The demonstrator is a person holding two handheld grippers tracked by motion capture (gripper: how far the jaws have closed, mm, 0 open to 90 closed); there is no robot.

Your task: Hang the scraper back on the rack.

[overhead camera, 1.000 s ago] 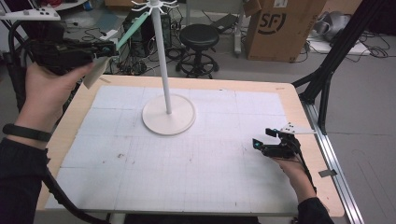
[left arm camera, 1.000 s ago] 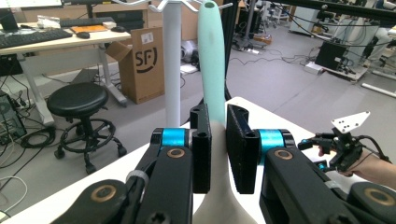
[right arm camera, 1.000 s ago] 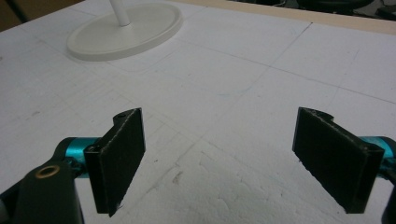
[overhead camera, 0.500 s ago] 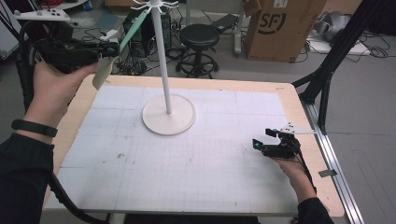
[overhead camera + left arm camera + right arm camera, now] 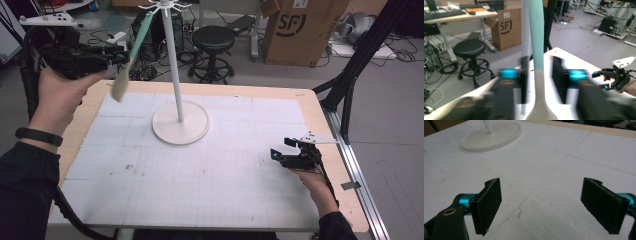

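Up at the table's (image 5: pixel 240 200) far-left corner, the left tool (image 5: pixel 120 54) has its jaws parted around a mint-handled spatula (image 5: pixel 131 57) hanging beside the white stand (image 5: pixel 175 75). Low over the table, the right tool (image 5: pixel 541 205) gapes wide, empty.

Matt white gridded sheet (image 5: pixel 210 185) over a pale wooden table (image 5: pixel 330 130); smooth white stand (image 5: pixel 180 122); brown cardboard box (image 5: pixel 305 30)
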